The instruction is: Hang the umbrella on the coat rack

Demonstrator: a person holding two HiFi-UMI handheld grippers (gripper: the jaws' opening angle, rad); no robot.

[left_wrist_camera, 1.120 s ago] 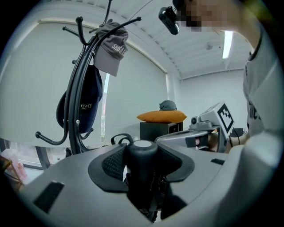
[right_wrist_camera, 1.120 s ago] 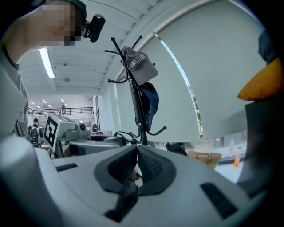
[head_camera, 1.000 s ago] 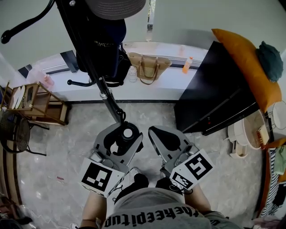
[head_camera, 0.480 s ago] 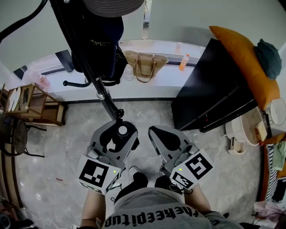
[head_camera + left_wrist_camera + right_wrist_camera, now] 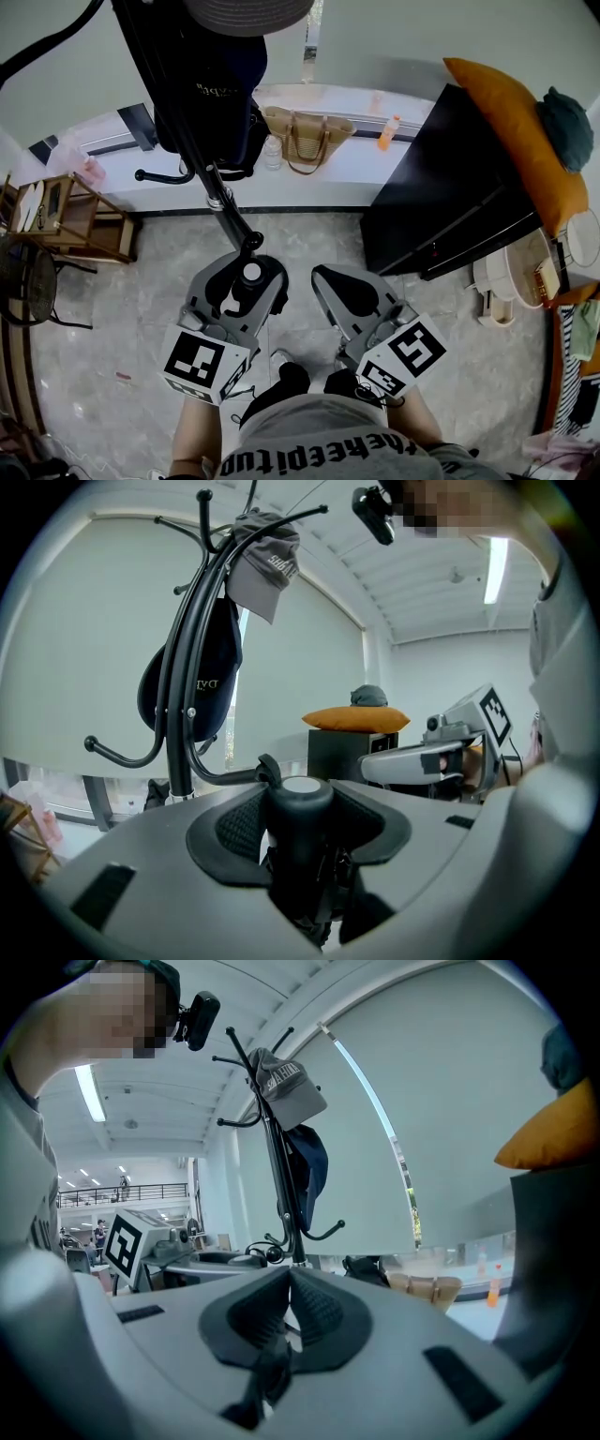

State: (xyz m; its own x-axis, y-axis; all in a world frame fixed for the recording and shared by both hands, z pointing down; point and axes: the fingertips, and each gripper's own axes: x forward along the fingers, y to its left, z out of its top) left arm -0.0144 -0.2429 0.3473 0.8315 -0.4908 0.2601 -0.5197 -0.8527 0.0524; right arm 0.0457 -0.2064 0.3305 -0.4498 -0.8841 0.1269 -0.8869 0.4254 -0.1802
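Umbrella (image 5: 251,273) is a folded black stick with a pale round cap. It sits low in the middle of the head view and stands up straight. The left gripper (image 5: 247,284) squeezes it between bumpy black pads. The right gripper (image 5: 286,1288) has its pads pressed together on nothing. The coat rack (image 5: 217,199), thin black metal with curvy hooks, fills the upper left.

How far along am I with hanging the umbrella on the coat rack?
Done: the folded black umbrella with a pale end cap is picked up, clamped in the left gripper jaws. In hand: it sits low before the black metal coat rack. Left: hooking it on. The right gripper is shut, empty.
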